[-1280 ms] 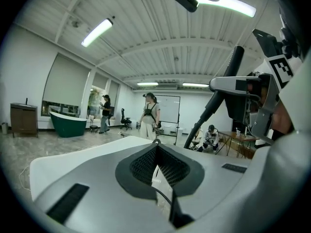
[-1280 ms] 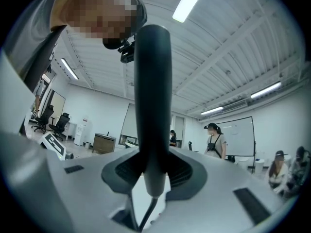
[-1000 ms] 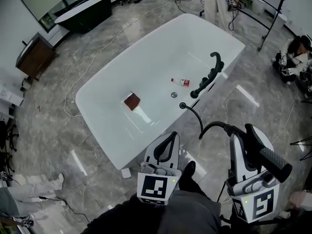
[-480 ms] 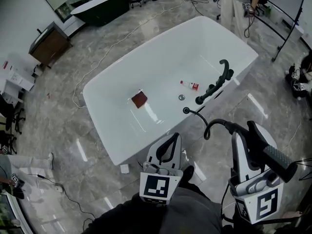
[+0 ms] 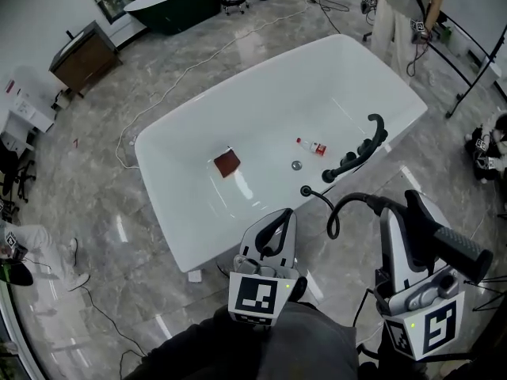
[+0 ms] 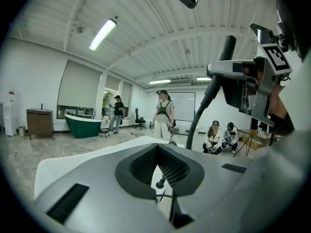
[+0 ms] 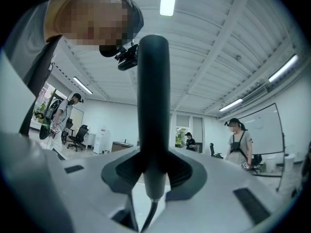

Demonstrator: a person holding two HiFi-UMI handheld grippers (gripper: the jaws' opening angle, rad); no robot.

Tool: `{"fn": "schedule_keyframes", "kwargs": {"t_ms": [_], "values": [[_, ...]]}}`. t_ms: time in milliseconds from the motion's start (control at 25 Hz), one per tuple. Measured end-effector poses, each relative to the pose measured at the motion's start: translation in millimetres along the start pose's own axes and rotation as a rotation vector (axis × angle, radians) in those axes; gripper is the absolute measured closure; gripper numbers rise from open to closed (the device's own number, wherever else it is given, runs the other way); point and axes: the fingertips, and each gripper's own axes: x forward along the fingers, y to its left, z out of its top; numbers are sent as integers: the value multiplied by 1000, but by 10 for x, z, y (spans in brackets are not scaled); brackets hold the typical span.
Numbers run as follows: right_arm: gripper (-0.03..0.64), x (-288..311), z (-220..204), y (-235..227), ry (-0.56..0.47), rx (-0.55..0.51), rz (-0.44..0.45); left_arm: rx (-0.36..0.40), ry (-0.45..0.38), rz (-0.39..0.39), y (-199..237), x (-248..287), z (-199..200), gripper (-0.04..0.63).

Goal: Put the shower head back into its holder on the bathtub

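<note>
black shower head (image 7: 153,106) clamped in right tool (image 7: 153,178), near white bathtub (image 5: 158,188).

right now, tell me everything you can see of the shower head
The shower head is a dark, matte, stick-shaped handset with a ribbed end. The right tongs are shut on its narrow lower part, where a dark hose leaves and curves to the bathtub rim. It slants above the floor beside the tub, not in any holder.
</note>
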Motion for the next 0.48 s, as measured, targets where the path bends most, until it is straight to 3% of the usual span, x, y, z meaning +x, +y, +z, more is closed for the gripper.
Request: {"fn": "schedule_keyframes", "kwargs": {"t_ms": [480], "values": [[488, 420, 313, 45, -30, -61, 67, 15, -61, 15, 257, 249, 221, 592]]}}
